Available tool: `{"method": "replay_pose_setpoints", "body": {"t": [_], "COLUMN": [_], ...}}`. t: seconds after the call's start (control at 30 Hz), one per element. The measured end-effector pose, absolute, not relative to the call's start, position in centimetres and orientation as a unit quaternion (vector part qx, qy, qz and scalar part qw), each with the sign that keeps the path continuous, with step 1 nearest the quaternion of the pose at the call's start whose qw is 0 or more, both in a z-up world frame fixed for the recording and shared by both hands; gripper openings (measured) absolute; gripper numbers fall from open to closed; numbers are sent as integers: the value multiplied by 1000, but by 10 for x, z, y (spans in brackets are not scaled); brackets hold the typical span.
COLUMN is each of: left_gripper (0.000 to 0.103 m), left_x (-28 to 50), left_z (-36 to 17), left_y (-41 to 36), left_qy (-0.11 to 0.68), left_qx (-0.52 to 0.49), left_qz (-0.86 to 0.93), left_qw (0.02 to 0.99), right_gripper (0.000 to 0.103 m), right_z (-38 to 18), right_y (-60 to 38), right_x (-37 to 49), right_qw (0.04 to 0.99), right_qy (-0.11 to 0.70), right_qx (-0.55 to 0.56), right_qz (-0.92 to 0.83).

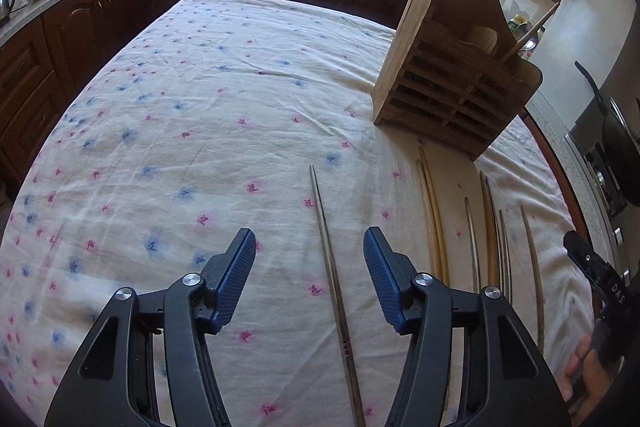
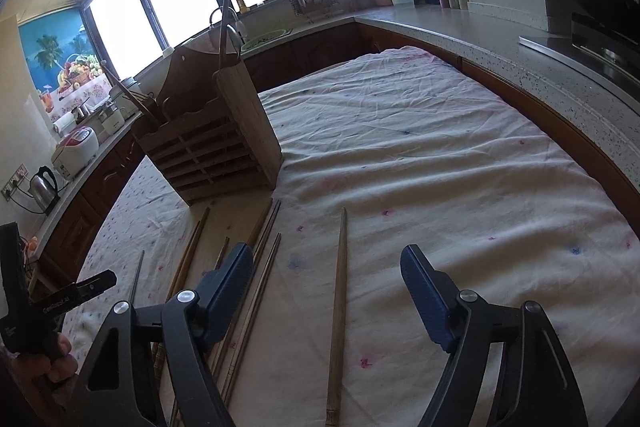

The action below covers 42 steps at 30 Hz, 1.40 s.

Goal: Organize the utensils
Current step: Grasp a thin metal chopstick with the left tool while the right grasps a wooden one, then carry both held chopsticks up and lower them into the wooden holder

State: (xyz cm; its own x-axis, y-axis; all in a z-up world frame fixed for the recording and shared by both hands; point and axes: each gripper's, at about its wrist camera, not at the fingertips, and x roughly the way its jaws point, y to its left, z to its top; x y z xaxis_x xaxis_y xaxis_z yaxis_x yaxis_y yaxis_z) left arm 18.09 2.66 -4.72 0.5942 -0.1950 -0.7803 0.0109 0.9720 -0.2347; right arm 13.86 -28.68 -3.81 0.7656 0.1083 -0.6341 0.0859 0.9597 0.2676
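Wooden holder point(image 1: 452, 87) stands beyond chopsticks point(image 1: 336, 283) before both open grippers

- tablecloth point(image 1: 200, 99) – white, scattered with small pink and blue flowers
- wooden utensil holder point(image 1: 448, 99) – mid brown, slatted front
- lone chopstick point(image 1: 334, 279) – dull grey-brown
- left gripper point(image 1: 310, 267) – blue ribbed pads point(image 1: 236, 279) on black arms
- right gripper point(image 2: 328, 291) – the same blue and black
- cabinets point(image 1: 80, 23) – dark reddish brown
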Motion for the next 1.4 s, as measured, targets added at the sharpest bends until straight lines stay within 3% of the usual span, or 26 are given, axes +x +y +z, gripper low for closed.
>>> {"method": "replay_pose_setpoints", "body": {"t": [0.2,0.5,0.63,0.67,0.83,1.07,1.4], "left_gripper": [44,28,11,6,5,4,4], "left_x": [196,218,224,224,223,210,179], "left_z": [-54,-60,-62,-63,-63,-53,9], "left_y": [21,12,5,4,2,9,25], "left_qy": [463,474,474,473,468,463,400], "left_qx": [-94,-69,-59,-57,-53,-84,-113], "left_qz": [-65,-70,-78,-81,-88,-107,-137], "left_qw": [879,875,875,875,877,876,899], "right_gripper": [58,40,37,33,8,5,5], "right_z": [-48,-69,-72,-72,-73,-67,-12], "right_y": [-284,-283,-275,-274,-271,-273,-256], "right_x": [162,200,208,209,209,203,172], "right_qw": [916,896,897,898,900,898,917], "right_qy": [383,437,439,438,434,432,377], "right_qx": [117,84,50,44,30,72,100], "right_qz": [9,12,10,9,2,30,79]}}
